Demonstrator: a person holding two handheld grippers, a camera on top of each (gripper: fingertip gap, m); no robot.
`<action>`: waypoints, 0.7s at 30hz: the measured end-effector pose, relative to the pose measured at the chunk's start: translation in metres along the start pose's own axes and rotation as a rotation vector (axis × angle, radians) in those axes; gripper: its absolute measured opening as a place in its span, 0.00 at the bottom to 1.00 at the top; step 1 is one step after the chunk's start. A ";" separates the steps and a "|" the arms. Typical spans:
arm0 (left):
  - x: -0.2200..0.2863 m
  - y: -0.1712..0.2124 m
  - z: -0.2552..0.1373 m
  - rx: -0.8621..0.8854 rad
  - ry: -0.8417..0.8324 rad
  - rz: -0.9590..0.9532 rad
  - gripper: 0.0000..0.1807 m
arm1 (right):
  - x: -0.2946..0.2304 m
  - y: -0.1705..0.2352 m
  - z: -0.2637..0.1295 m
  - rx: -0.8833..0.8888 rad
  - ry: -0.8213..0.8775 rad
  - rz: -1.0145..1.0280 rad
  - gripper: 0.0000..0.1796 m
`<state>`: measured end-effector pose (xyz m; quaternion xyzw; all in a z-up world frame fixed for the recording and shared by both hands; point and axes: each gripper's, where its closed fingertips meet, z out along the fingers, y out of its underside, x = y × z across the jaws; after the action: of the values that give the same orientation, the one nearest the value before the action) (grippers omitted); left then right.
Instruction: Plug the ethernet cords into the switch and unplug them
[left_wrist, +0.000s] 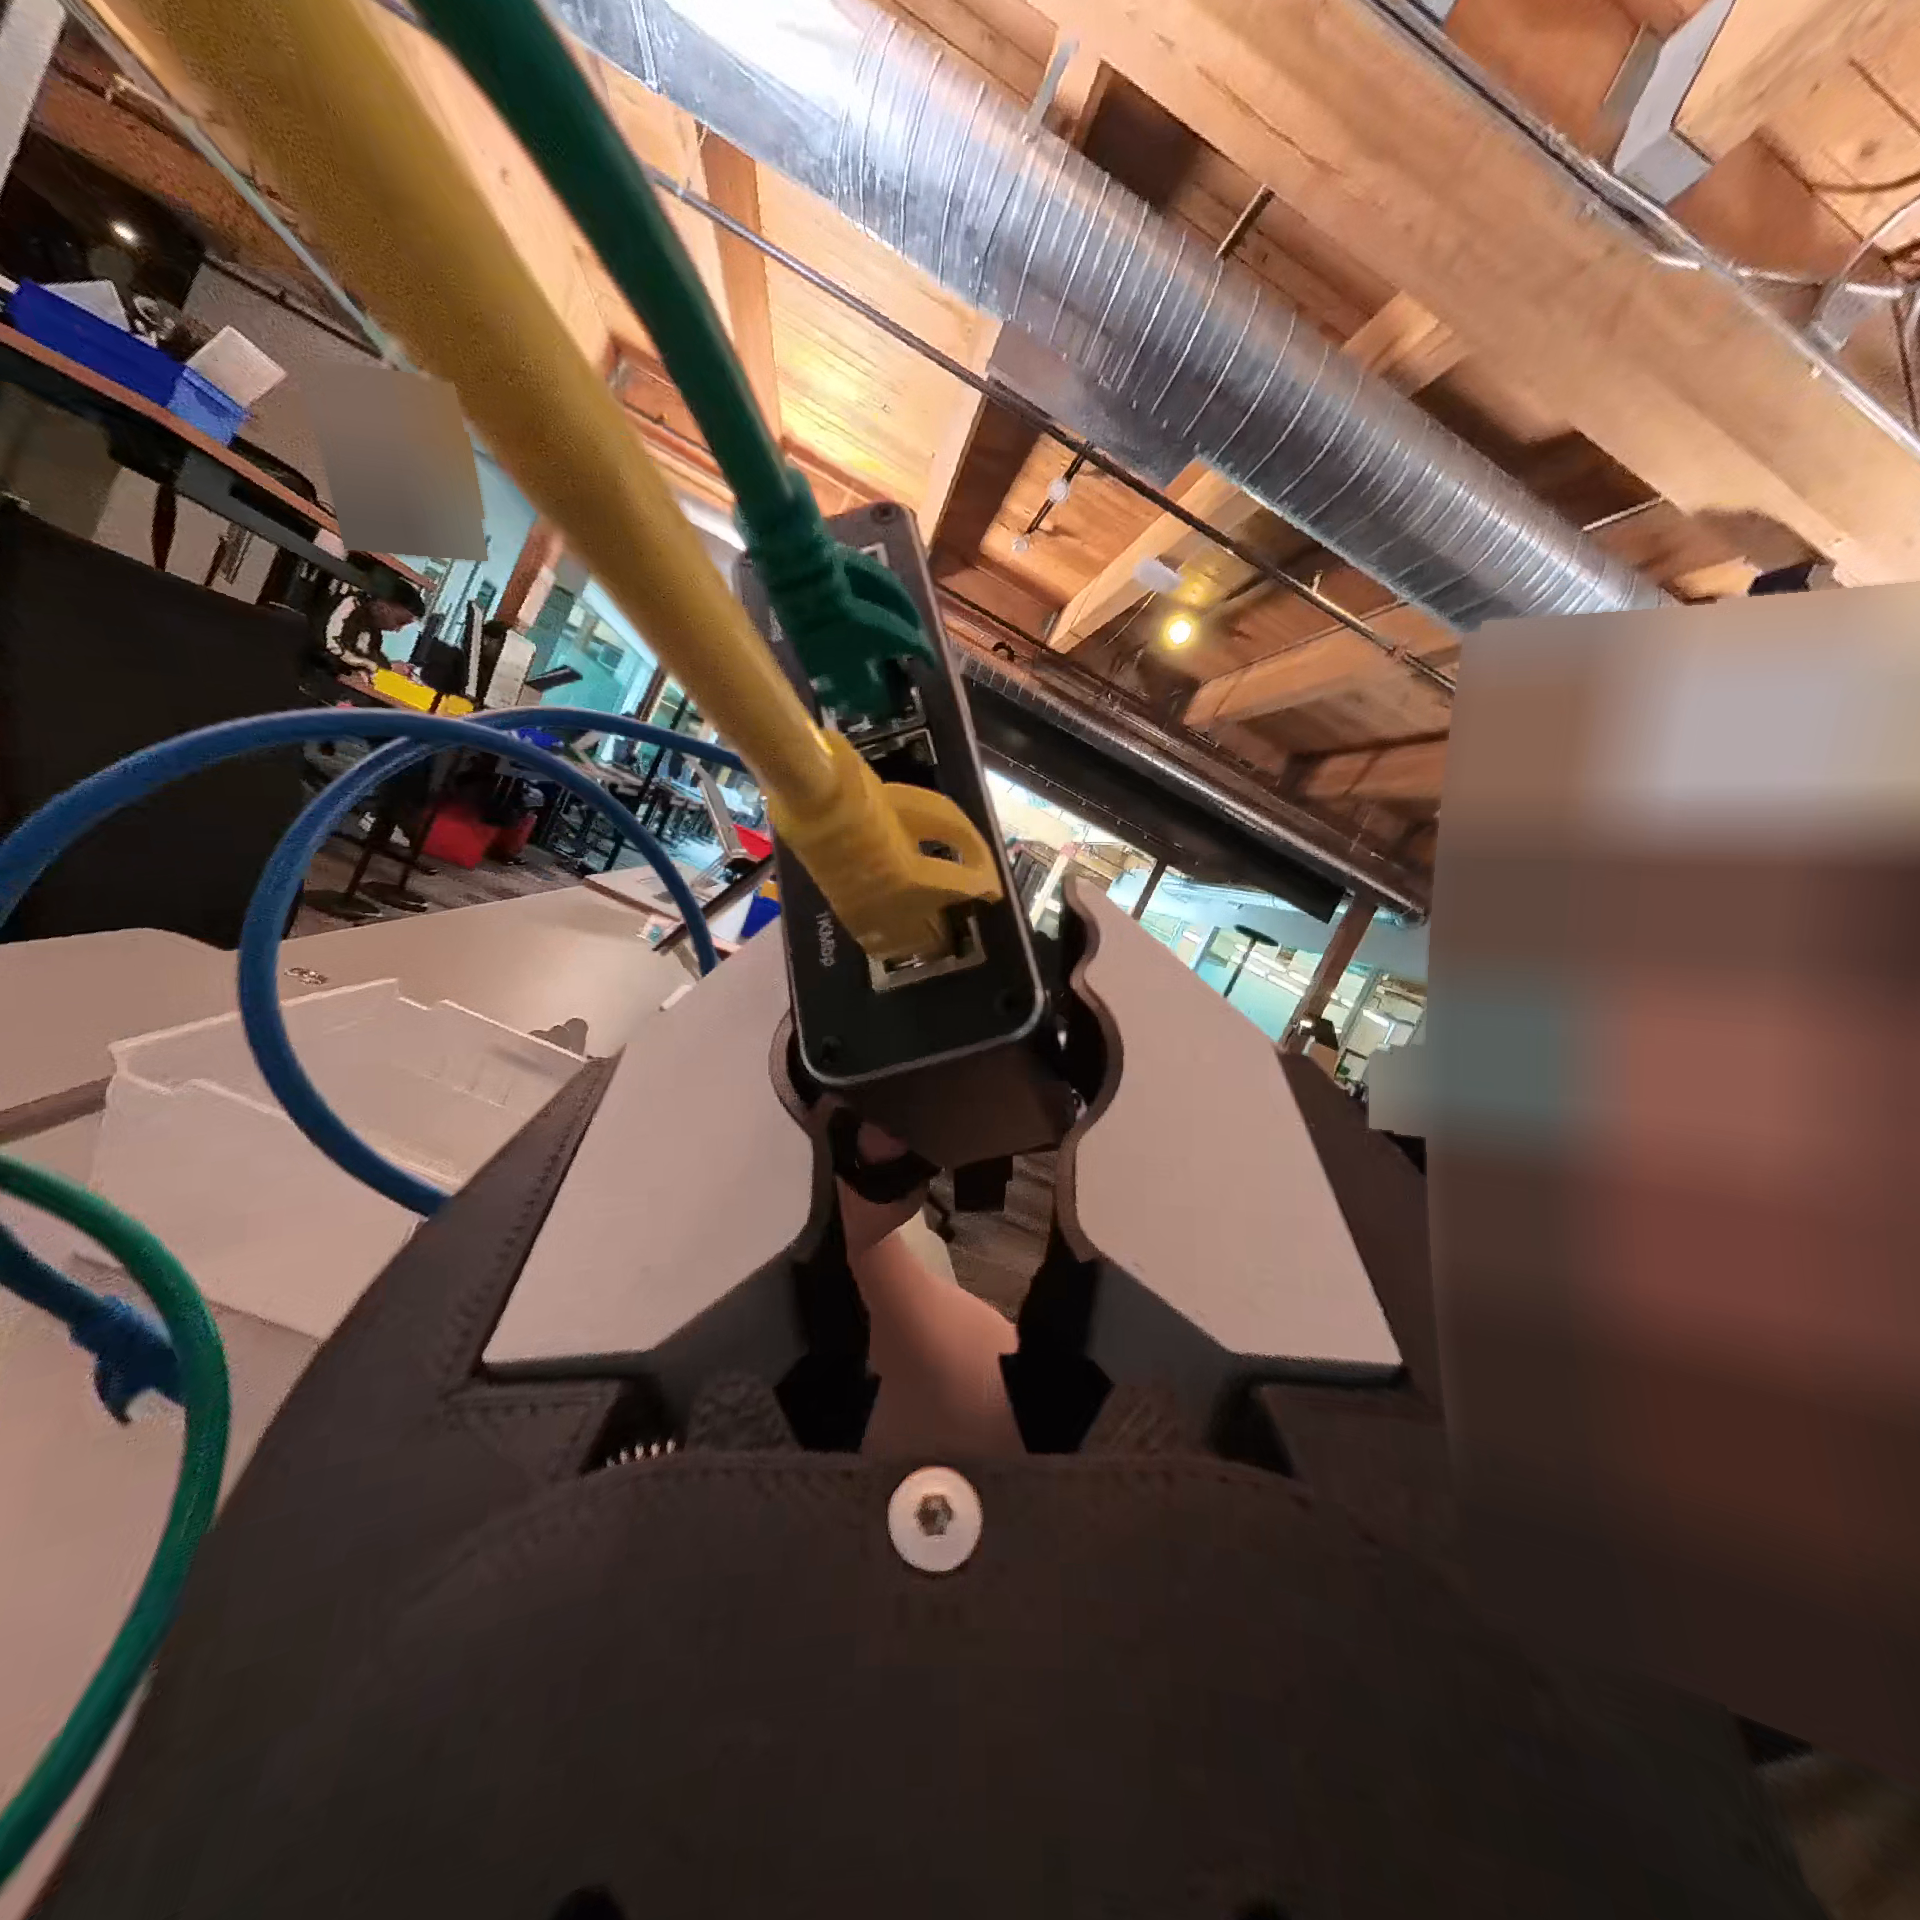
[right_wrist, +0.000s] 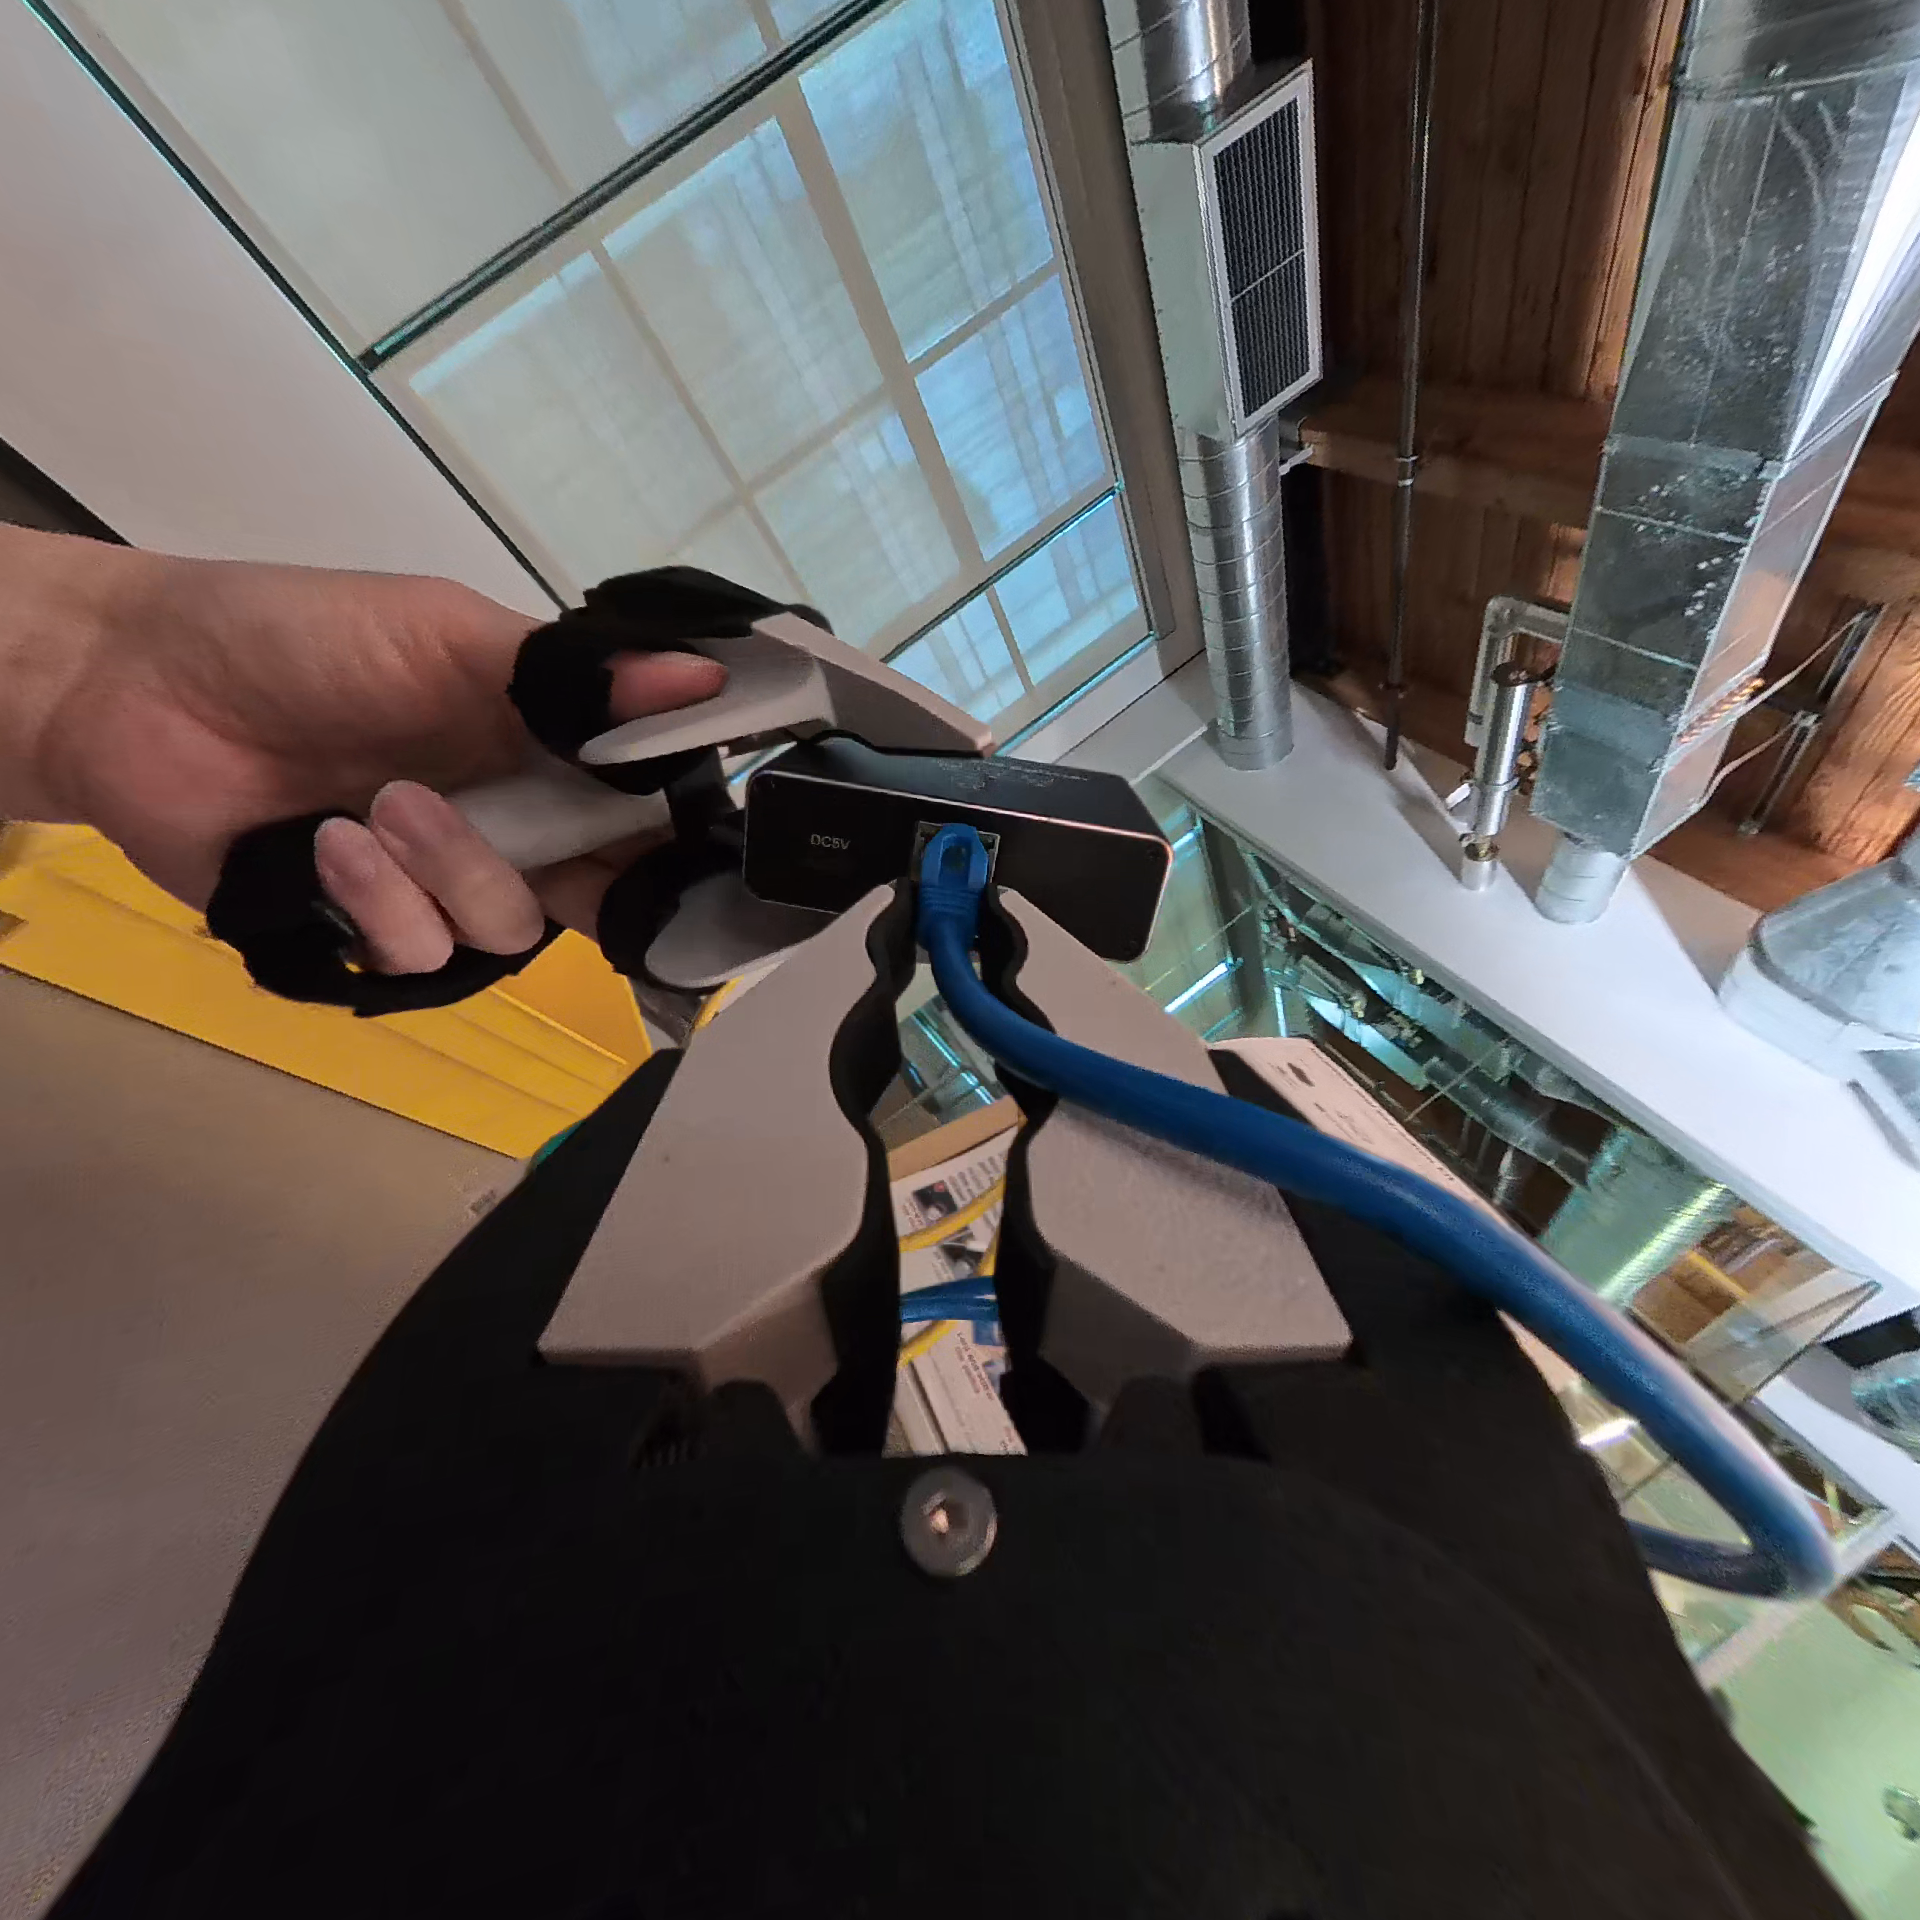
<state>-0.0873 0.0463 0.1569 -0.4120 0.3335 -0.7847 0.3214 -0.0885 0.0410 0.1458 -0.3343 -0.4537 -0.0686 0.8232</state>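
Switch (left_wrist: 914, 831), a slim black metal box with a row of ports on one face, is held up in the air and is the reference for everything below. Left gripper (left_wrist: 935, 1101) has its grey-padded fingers narrowed onto the switch's near end and carries it. On its multi-port face a green ethernet cord (left_wrist: 831, 613) sits in a port toward the far end and a yellow ethernet cord (left_wrist: 894, 862) in a port toward the near end, with at least one empty port between them. Cannot tell if either latch is fully home.

On the switch's opposite face, a blue ethernet cord (right_wrist: 1143, 1081) has its plug (right_wrist: 951, 862) in the single port there. Right gripper (right_wrist: 948, 925) pinches the blue boot just behind the plug, jaws nearly closed around it. Person's hand (right_wrist: 312, 769) works the left gripper beside the switch in the right wrist view.

Step in hand looks like seating or pulling the blue plug; which one is not clear from here.

- Keep the pinch line square to the port and move straight along the port axis, no twisting.
- Left side should brace against the push or pull so the switch does not rotate in the pads.
- For removal, the latch tab needs pressing first.
- Blue slack loops away below the switch; keep it from tugging sideways.
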 end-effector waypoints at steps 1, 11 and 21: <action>-0.001 0.000 -0.001 0.001 -0.006 -0.011 0.21 | 0.000 0.000 0.001 -0.004 0.006 -0.008 0.06; 0.001 0.008 0.000 -0.079 -0.054 0.015 0.19 | 0.001 -0.007 -0.002 0.028 -0.009 0.025 0.06; 0.007 0.015 0.002 -0.145 -0.058 0.029 0.19 | -0.001 -0.013 -0.005 0.020 0.011 -0.076 0.06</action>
<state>-0.0852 0.0319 0.1485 -0.4518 0.3862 -0.7413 0.3116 -0.0913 0.0279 0.1492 -0.3082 -0.4624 -0.0970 0.8257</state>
